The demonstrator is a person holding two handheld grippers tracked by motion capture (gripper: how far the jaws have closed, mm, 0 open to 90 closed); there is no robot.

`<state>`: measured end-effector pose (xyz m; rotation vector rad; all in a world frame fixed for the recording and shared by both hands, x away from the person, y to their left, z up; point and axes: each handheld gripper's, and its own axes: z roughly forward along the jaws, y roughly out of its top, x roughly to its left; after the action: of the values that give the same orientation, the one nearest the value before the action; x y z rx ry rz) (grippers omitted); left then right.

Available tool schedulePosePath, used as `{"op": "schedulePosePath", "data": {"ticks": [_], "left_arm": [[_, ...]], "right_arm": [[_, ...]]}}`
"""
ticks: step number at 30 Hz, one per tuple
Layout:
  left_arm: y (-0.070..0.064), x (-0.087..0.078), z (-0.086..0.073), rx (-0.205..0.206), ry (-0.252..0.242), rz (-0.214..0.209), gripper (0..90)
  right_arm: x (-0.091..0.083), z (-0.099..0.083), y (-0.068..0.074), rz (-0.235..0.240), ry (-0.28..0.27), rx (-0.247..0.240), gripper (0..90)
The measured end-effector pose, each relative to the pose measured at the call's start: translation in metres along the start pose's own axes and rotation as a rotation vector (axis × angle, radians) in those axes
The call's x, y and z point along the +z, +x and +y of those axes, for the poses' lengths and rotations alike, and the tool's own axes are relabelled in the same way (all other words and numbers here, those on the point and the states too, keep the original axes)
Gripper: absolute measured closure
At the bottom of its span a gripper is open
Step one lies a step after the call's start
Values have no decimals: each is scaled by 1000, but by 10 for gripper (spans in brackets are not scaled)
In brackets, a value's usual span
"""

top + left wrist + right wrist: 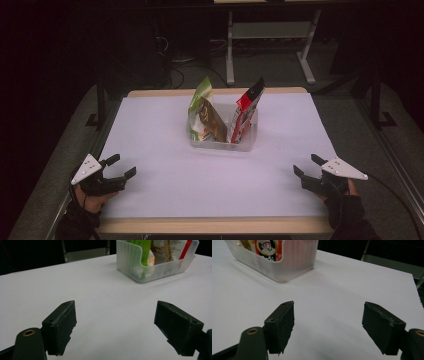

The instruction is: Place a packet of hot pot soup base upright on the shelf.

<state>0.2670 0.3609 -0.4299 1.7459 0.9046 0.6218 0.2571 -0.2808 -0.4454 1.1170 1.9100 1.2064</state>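
The snack packets, a green one (201, 107) and a red one (246, 112), are standing upright inside the clear plastic bin (223, 142) at the middle of the white table (210, 185). Both the left gripper (120, 167) and the right gripper (306, 165) are resting at the near edge, jaws spread apart and holding nothing, well apart from the bin, so no handling appears begun.

- Bin (222, 142): frosted, translucent plastic, ribbed walls.
- Snack bags (204, 117): glossy printed foil.
- Bench (200, 175): matt white sheet, smooth; pale wood edge.
- Gripper (116, 327) pads: matt black, rough-edged.
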Motion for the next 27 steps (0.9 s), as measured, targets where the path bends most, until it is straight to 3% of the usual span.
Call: {"op": "schedulePosePath", "data": {"ticks": [27], "left_arm": [[-5,6,3,19,12,-1,145]], "right_arm": [[2,-3,2,14,25,-8,252]]}}
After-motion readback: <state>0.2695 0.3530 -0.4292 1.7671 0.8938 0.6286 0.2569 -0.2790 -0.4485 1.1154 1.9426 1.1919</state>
